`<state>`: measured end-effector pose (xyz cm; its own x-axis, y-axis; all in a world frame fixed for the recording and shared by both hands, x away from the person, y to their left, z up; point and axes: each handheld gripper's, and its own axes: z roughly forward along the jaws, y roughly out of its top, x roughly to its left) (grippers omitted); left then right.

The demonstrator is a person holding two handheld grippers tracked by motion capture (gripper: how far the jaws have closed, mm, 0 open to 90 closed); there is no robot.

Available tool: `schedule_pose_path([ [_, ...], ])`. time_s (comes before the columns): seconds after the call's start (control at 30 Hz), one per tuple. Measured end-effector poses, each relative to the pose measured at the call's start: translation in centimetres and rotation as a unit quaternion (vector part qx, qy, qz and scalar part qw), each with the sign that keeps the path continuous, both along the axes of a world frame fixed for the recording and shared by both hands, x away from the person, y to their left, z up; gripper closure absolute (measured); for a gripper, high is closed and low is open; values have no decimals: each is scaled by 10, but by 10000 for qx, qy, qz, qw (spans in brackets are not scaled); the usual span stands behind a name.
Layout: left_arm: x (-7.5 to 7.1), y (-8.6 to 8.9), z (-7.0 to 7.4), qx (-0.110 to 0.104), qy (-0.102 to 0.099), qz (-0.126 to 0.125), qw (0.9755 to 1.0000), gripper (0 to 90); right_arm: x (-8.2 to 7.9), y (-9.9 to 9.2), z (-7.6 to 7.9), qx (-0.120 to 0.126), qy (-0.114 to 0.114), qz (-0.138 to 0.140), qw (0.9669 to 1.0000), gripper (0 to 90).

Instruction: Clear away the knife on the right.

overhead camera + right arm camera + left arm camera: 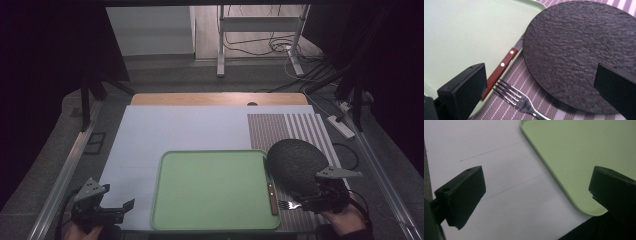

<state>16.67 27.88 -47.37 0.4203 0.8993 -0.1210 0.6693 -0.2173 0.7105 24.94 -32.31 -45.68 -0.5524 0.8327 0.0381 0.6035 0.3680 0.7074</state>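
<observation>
A light green tray lies in the middle of the white mat, with nothing on its floor. A knife with a red-brown wooden handle rests along the tray's right rim. A dark round textured plate sits on the striped placemat to the right of the tray. A silver fork lies on the placemat, tines toward the knife. My right gripper stands open just behind the fork and plate. Left of the tray's near corner, my left gripper is open over the white mat.
The white mat covers most of a wooden table. A striped placemat lies at its right. Beyond the table are a metal stand and cables on the floor. A power strip lies to the right.
</observation>
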Motion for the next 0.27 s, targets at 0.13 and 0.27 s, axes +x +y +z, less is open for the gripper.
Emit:
schedule_pose_path([
  [0.13, 0, 0, 0, 10, 9, 0, 10000, 16, -5, -4, 2, 24, -82, -76, 9999, 0],
  [0.27, 1, -1, 0, 11, 5, -2, 10000, 16, -5, -3, 1, -46, -47, -42, 10000, 0],
])
